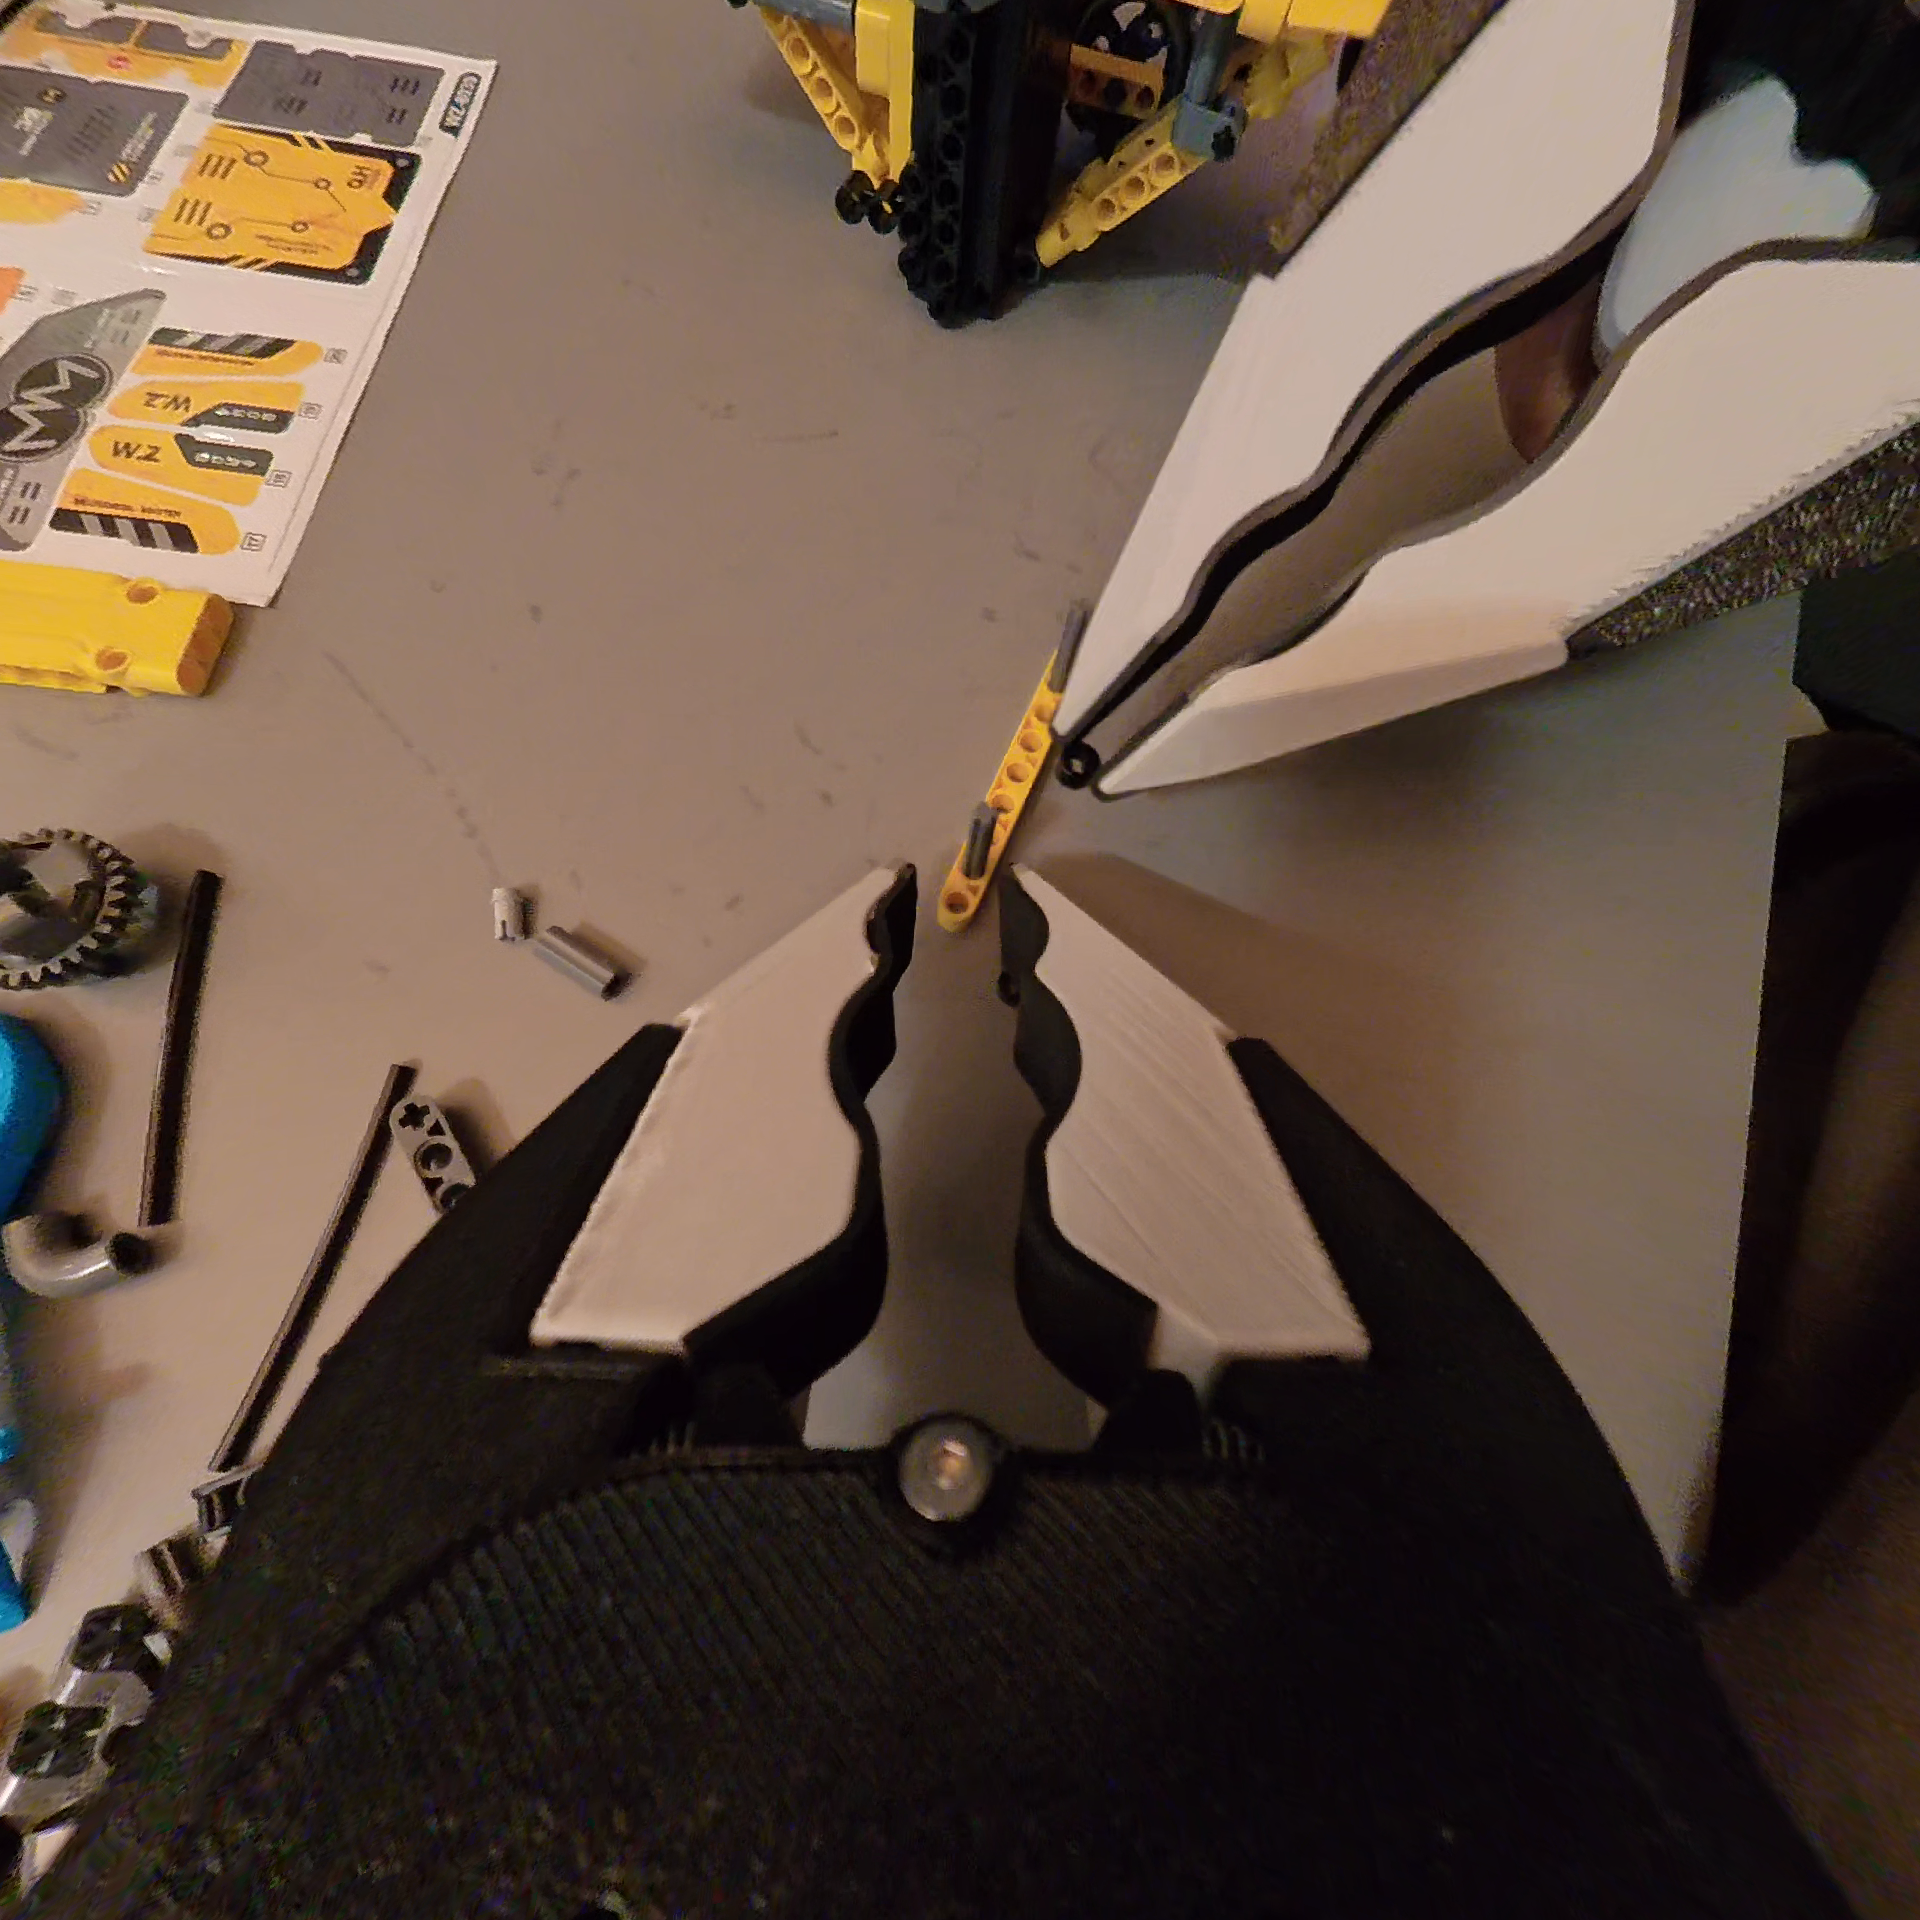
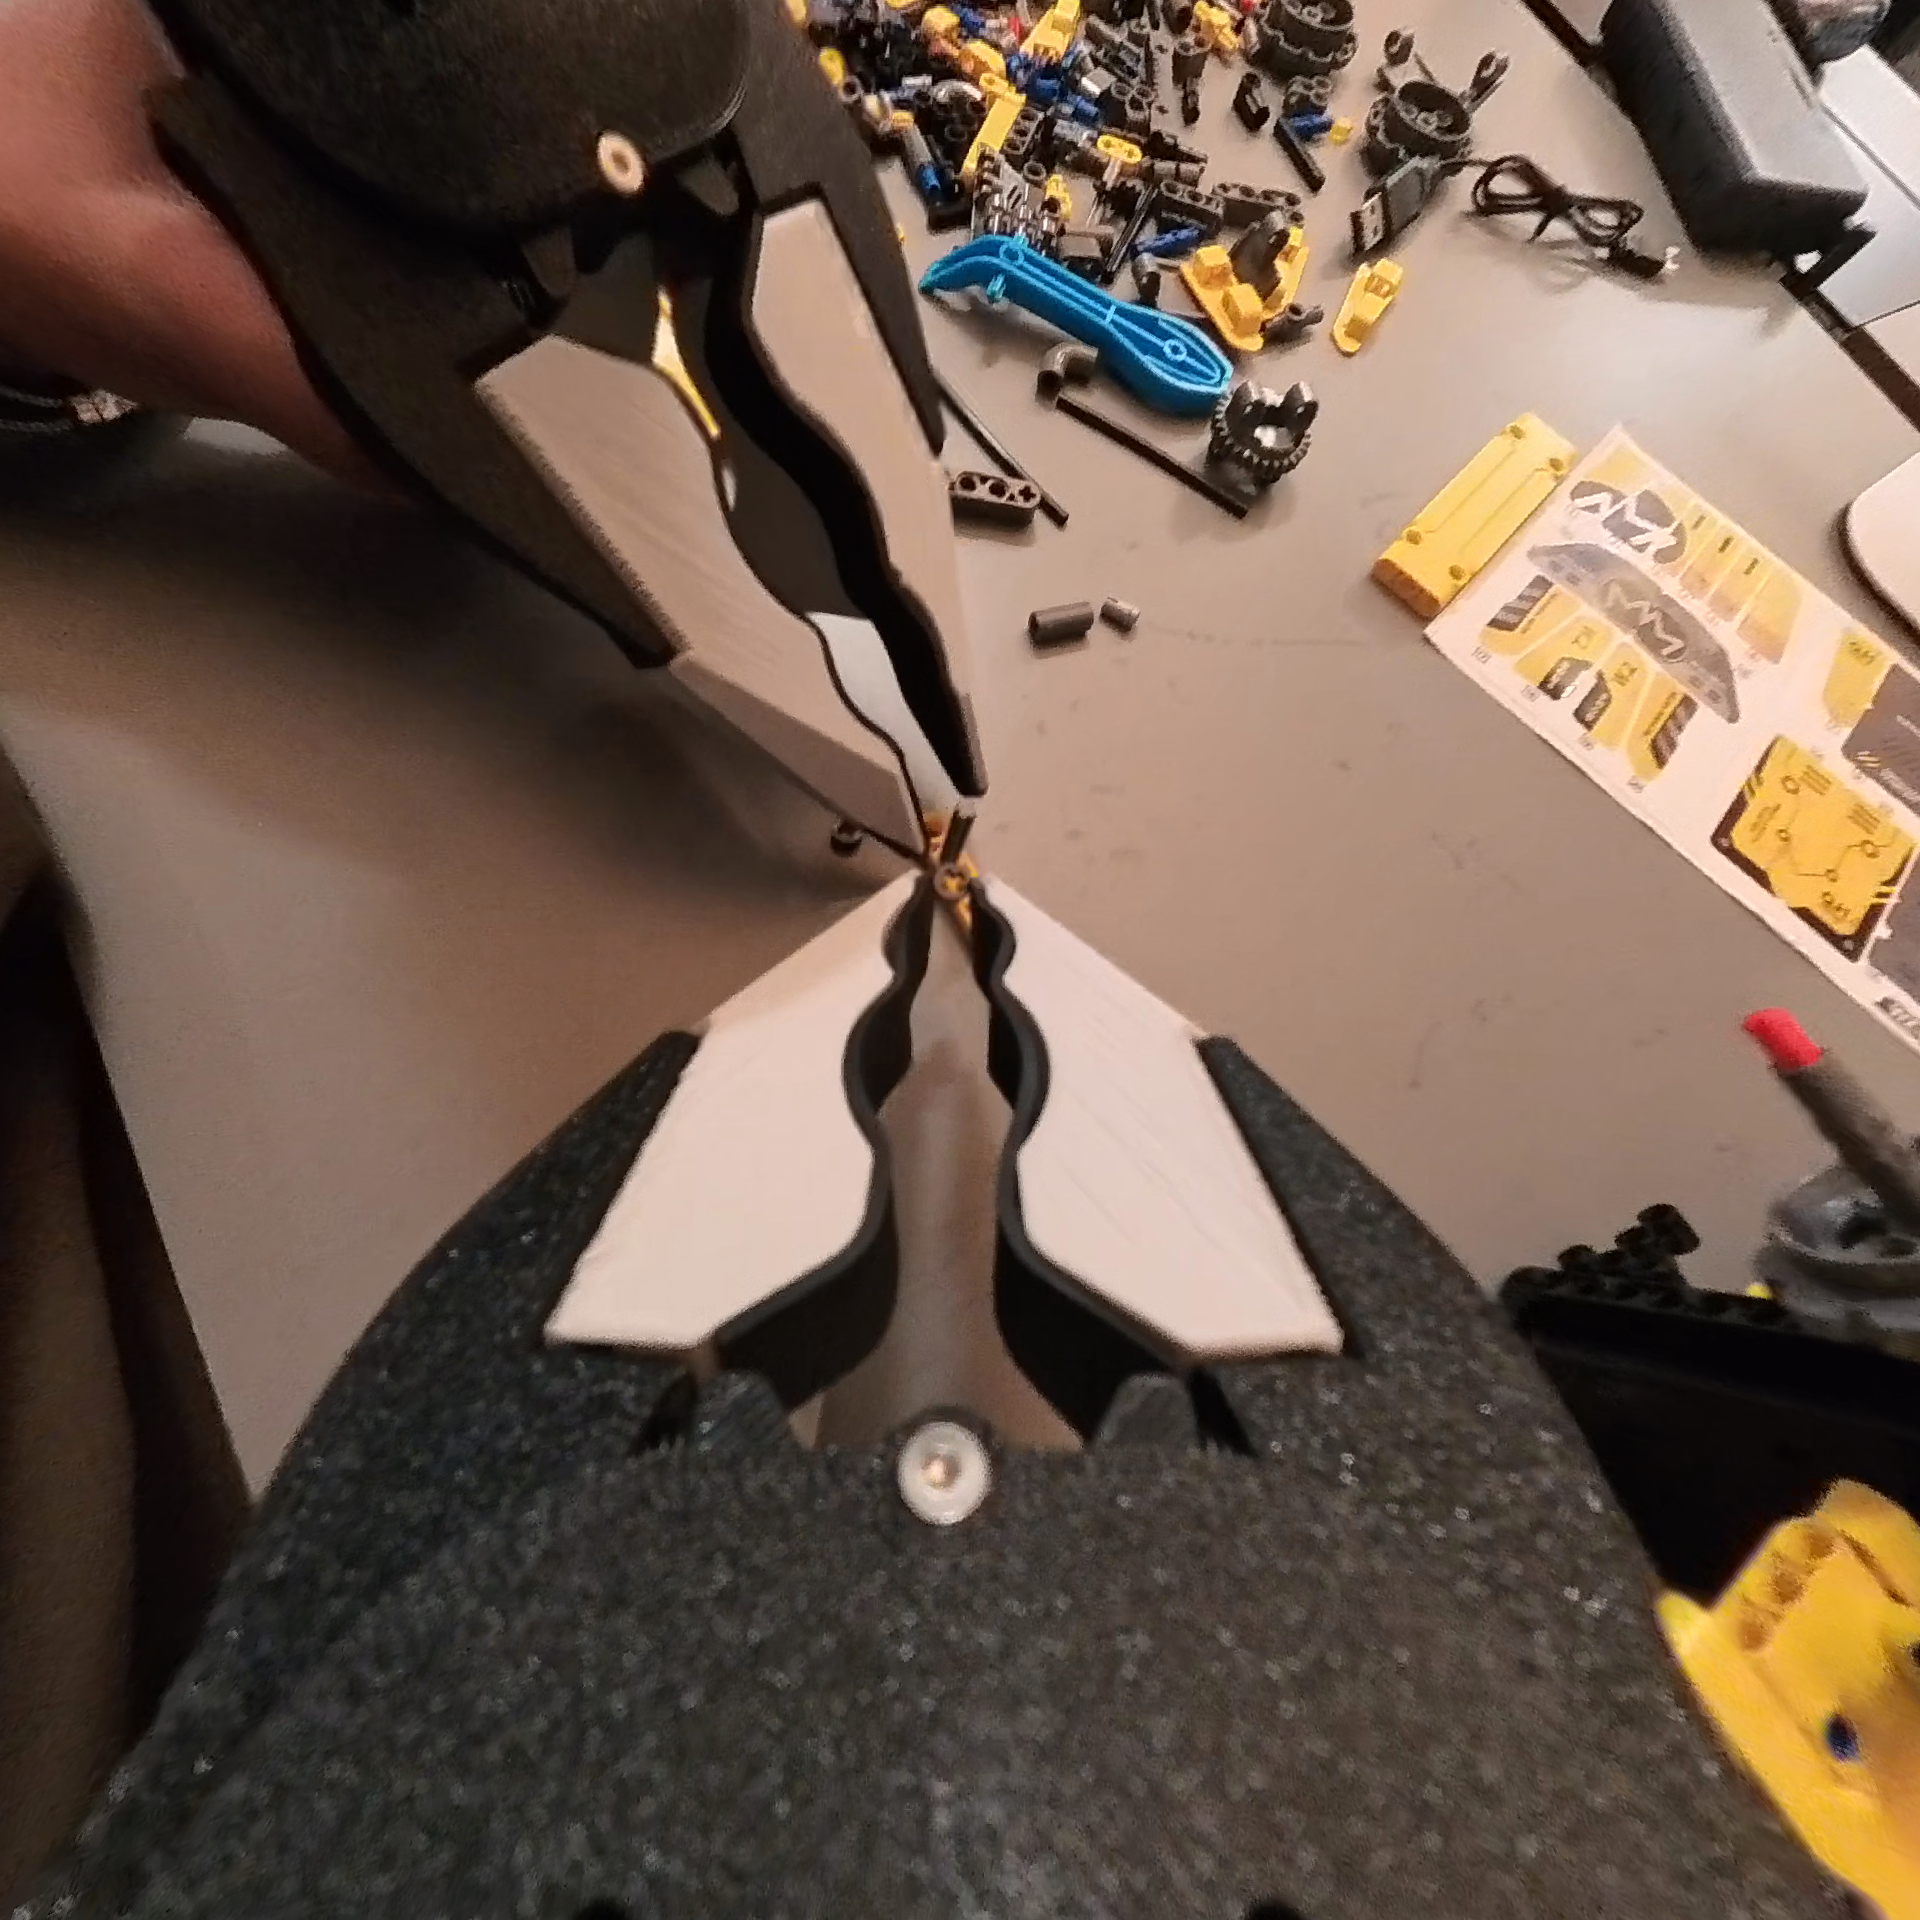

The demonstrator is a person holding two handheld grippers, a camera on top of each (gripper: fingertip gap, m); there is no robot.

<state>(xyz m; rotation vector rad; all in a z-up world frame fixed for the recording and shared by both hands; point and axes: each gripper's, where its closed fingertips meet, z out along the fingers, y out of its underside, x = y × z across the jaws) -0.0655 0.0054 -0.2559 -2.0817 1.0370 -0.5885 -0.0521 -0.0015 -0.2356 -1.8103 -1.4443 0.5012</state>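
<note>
A slim yellow holed beam (image 1: 1006, 787) with grey pins, held aloft.

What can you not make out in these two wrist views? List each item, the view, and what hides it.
1. Yellow and black model, left wrist view: cut off by the top edge.
2. Yellow beam, right wrist view: nearly all hidden by the fingers of the left gripper and the right gripper; whether the right one clamps it is unclear.
3. Blue tool, left wrist view: cut off by the left edge.
4. Red-tipped object, right wrist view: blurred.
</note>
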